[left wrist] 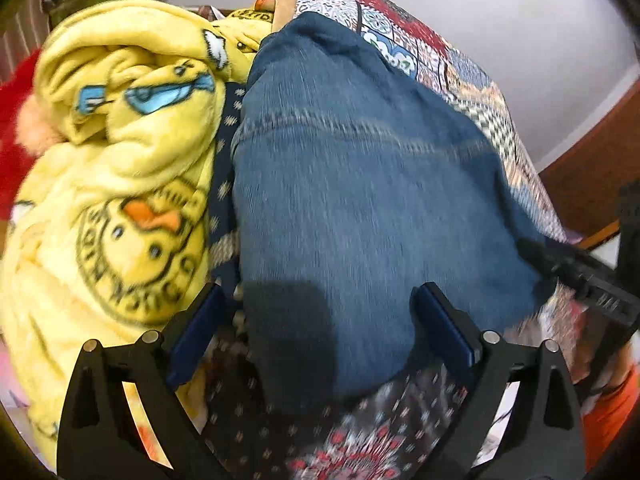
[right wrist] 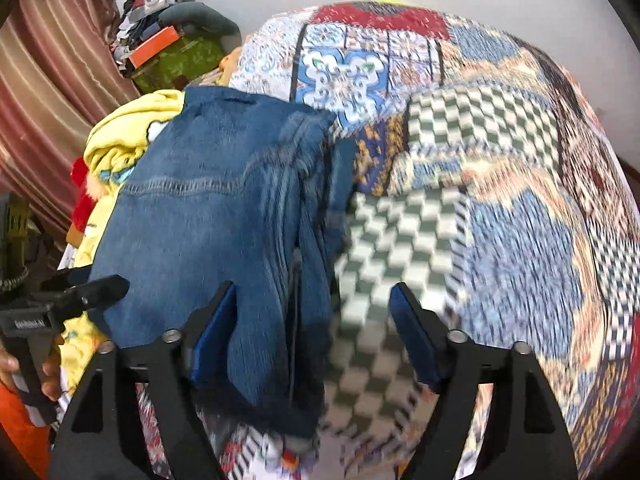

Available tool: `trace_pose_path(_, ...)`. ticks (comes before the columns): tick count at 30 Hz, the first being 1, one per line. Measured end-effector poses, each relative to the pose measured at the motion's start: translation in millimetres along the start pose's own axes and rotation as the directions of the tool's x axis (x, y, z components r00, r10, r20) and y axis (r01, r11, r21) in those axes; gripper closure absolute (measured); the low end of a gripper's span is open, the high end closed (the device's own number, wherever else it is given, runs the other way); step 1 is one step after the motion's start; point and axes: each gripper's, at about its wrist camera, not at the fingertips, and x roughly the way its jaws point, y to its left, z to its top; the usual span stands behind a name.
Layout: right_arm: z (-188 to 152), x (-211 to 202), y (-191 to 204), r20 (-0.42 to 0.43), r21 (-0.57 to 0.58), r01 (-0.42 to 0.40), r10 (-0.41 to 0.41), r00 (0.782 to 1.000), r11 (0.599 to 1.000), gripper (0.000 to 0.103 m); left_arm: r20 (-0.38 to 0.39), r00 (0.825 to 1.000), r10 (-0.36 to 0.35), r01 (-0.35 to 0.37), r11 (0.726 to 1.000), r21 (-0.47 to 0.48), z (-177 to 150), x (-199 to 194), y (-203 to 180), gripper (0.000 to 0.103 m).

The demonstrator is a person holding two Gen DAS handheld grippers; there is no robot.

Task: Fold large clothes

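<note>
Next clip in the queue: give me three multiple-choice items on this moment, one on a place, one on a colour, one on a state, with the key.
1. What lies directly beside the folded blue denim jeans on the left-wrist view's left?
A. a yellow fleece blanket with duck prints
B. a white pillow
C. a wooden chair

2. What colour are the pads on the left gripper?
A. red
B. dark blue
C. white

3. How do the jaws of the right gripper stand?
A. shut on the jeans
B. shut on nothing
C. open

Key: 1 A, the yellow fleece blanket borders the denim; 2 B, both pads show dark blue; 3 C, fingers stand wide apart over the patchwork bedspread.
</note>
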Motion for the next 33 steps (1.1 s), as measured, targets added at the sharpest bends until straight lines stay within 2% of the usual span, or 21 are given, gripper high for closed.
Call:
trace_pose_path(4, -15, -16, 4, -0.016, -0.025, 0.026, -0.027, 1.0, 0.999, 0.026, 0.009, 1.0, 0.009, -0.009, 0.999, -0.046, -17, -20, 1, 0.006)
trace_pose_path(7, -28, -38, 10, -0.007, -0.026, 0.017, -0.017, 1.0, 1.0, 0.026, 0.025, 0.999, 0.032, -0.032, 0.999, -0.034, -28, -45, -7, 0.006)
trace_pose_path(10, -36, -71, 21, 0.059, -0.02, -0.024, 0.025, 0.998, 1.0, 0.026, 0.106, 0.993, 0.044, -0.045, 0.999, 0.008, -38, -89, -23, 0.006)
trace_pose_path(12, -39, -102, 32, 0.133, -0.033, -0.038, 0.043, 0.99, 0.999, 0.026, 0.174, 0.984, 0.036, -0.043, 0.998, 0.035, -42, -121, -33, 0.006)
trace_pose_path(15, -44, -148, 52, 0.243, -0.071, -0.055, 0.071, 0.967, 0.996, 0.026, 0.294, 0.956, 0.015, -0.038, 0.997, 0.074, -48, -173, -55, 0.006)
trace_pose_path(18, -51, -198, 75, 0.368, -0.116, -0.06, 0.099, 0.925, 0.991, 0.026, 0.424, 0.905, -0.017, -0.033, 0.993, 0.111, -57, -224, -75, 0.006)
trace_pose_path(19, -55, -214, 82, 0.408, -0.129, -0.059, 0.107, 0.907, 0.99, 0.026, 0.468, 0.884, -0.024, -0.038, 0.992, 0.123, -62, -240, -82, 0.006)
trace_pose_path(20, -60, -232, 90, 0.46, -0.14, -0.054, 0.113, 0.881, 0.989, 0.026, 0.501, 0.865, -0.032, -0.041, 0.99, 0.133, -67, -253, -88, 0.006)
trace_pose_path(22, -70, -261, 102, 0.538, -0.157, -0.048, 0.126, 0.834, 0.986, 0.026, 0.58, 0.813, -0.056, -0.044, 0.987, 0.157, -84, -285, -99, 0.006)
trace_pose_path(23, -78, -277, 109, 0.579, -0.167, -0.042, 0.132, 0.805, 0.985, 0.026, 0.607, 0.792, -0.065, -0.046, 0.985, 0.165, -91, -297, -104, 0.006)
trace_pose_path(25, -91, -300, 119, 0.638, -0.178, -0.031, 0.139, 0.757, 0.983, 0.026, 0.671, 0.737, -0.081, -0.05, 0.983, 0.174, -109, -323, -114, 0.006)
trace_pose_path(27, -106, -321, 129, 0.687, -0.188, -0.03, 0.153, 0.71, 0.982, 0.026, 0.714, 0.694, -0.094, -0.055, 0.981, 0.183, -125, -341, -122, 0.006)
trace_pose_path(30, -124, -337, 140, 0.733, -0.183, -0.035, 0.16, 0.661, 0.982, 0.026, 0.764, 0.637, -0.1, -0.076, 0.979, 0.191, -145, -360, -132, 0.006)
trace_pose_path(33, -137, -346, 150, 0.77, -0.168, 0.006, 0.127, 0.625, 0.986, 0.026, 0.811, 0.581, -0.068, -0.128, 0.976, 0.174, -165, -371, -140, 0.006)
